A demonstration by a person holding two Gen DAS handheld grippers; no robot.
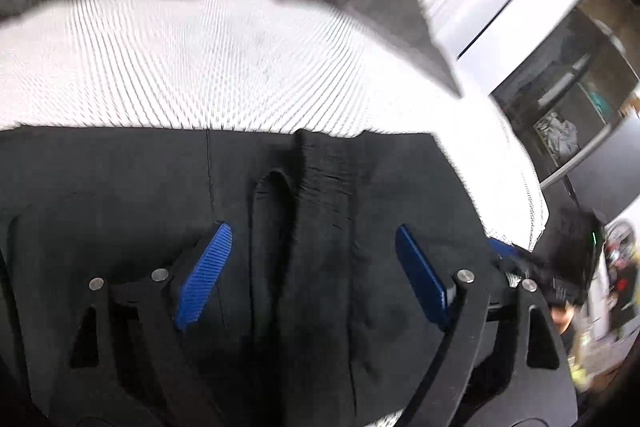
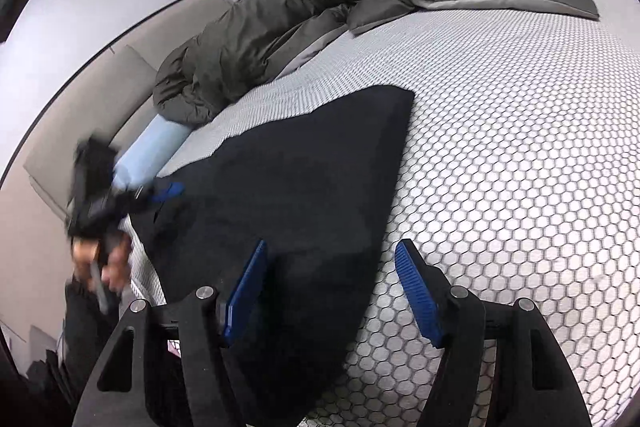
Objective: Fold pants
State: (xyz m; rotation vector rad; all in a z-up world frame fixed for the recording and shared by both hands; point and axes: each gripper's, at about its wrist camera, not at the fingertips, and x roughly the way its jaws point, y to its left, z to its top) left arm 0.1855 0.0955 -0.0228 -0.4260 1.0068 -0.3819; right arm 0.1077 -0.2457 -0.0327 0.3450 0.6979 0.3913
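Observation:
The black pants (image 2: pixel 288 179) lie flat on a white honeycomb-patterned mattress (image 2: pixel 500 155). In the left wrist view the pants (image 1: pixel 312 267) fill the lower half, with a seam and fold running between the fingers. My left gripper (image 1: pixel 312 267) is open, blue pads spread just above the fabric. It also shows in the right wrist view (image 2: pixel 164 193) at the pants' left edge. My right gripper (image 2: pixel 332 287) is open over the pants' right edge, holding nothing.
A dark green-grey duvet (image 2: pixel 304 11) is bunched along the far side of the mattress, with a light blue pillow (image 2: pixel 152 151) beside it. A white wall and headboard are at the left. Shelves (image 1: pixel 568 99) stand beyond the bed.

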